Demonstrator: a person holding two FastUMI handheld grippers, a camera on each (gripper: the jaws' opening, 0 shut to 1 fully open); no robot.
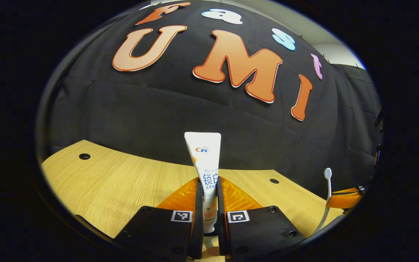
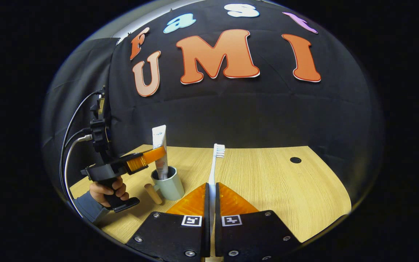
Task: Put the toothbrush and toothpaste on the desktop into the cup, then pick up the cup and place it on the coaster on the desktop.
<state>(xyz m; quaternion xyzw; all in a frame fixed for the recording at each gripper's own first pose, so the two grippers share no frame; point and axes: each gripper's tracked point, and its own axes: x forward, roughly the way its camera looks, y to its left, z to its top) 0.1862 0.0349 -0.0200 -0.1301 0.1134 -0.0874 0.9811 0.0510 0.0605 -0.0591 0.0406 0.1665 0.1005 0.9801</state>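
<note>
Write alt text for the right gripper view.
The right gripper clamps an upright toothbrush over a wooden desktop. Farther left, the left gripper, held by a hand, lowers a toothpaste tube into a pale green cup.

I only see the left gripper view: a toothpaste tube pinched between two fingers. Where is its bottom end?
Observer: In the right gripper view, the toothpaste stands with its lower end inside the cup.
Operator: Is the cup upright?
Observer: Yes, on the desktop, handle toward the camera.
Operator: And that white stick on my right?
Observer: It's the toothbrush, bristles up, clamped in the right gripper.
</note>
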